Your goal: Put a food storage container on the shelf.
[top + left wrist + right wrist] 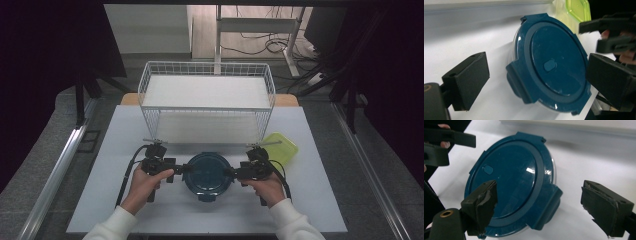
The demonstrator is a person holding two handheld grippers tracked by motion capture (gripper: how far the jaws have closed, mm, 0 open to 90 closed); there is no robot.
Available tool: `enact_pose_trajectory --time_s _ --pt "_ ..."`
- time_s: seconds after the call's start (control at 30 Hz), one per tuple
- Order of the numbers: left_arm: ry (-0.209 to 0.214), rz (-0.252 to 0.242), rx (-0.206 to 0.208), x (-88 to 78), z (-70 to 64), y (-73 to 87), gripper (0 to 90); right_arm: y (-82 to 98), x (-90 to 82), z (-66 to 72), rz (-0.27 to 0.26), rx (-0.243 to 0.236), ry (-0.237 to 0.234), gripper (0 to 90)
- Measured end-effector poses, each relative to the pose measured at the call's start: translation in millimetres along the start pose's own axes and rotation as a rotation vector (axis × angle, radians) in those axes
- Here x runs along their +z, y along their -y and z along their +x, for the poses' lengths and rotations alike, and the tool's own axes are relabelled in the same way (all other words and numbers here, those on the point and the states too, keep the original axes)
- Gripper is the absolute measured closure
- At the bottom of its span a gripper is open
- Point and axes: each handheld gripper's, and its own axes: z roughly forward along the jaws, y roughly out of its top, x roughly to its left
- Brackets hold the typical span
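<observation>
A round clear container with a dark blue clip-on lid (208,175) sits on the white table near the front middle. My left gripper (183,169) comes at it from the left and my right gripper (233,173) from the right, both level with the lid's rim. In the left gripper view the jaws of my left gripper (537,82) stand wide apart around a lid latch tab (517,83) without touching it. In the right gripper view my right gripper (544,207) is open too, with the opposite latch tab (547,206) between its jaws.
A white wire basket (207,67) with a white liner stands behind the container at the table's back. A yellow-green lidded box (280,146) lies to the right, just behind my right gripper. Table edges run close on both sides.
</observation>
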Motion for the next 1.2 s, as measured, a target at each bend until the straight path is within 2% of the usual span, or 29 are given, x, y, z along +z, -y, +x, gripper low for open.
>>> enact_pose_trajectory --time_s 0.1,0.17,0.3,0.5,0.6,0.77,0.97,1.0,1.2 --pt "-0.012 0.02 0.012 2.2 -1.2 2.6 5.2 3.0 4.6 -0.2 0.012 0.01 0.001 13.4" --pt "0.0 0.022 -0.001 3.4 0.6 5.7 6.0 6.3 5.2 -1.7 0.012 0.029 -0.007 13.3" --pt "-0.003 0.039 0.005 5.3 0.6 8.5 7.7 8.9 6.7 -1.4 0.019 0.03 -0.01 13.4" --pt "0.014 0.056 -0.017 9.5 3.7 12.8 8.8 13.0 12.3 -1.9 0.029 0.045 -0.015 13.4" --pt "0.035 0.067 -0.027 11.8 5.8 13.6 8.8 14.1 16.2 -1.9 0.032 0.066 -0.032 13.4" --pt "0.043 0.083 -0.026 16.6 4.1 14.4 8.7 16.0 21.0 -2.4 0.039 0.091 -0.036 13.4" --pt "0.055 0.088 -0.046 21.6 7.7 14.0 8.5 16.6 26.1 -2.2 0.049 0.099 -0.042 12.7" --pt "0.057 0.093 -0.046 23.8 7.2 14.1 8.6 16.6 27.2 -3.0 0.05 0.122 -0.052 12.7" --pt "0.073 0.12 -0.061 30.4 7.6 15.3 8.8 17.8 31.2 -7.3 0.056 0.172 -0.091 11.9"
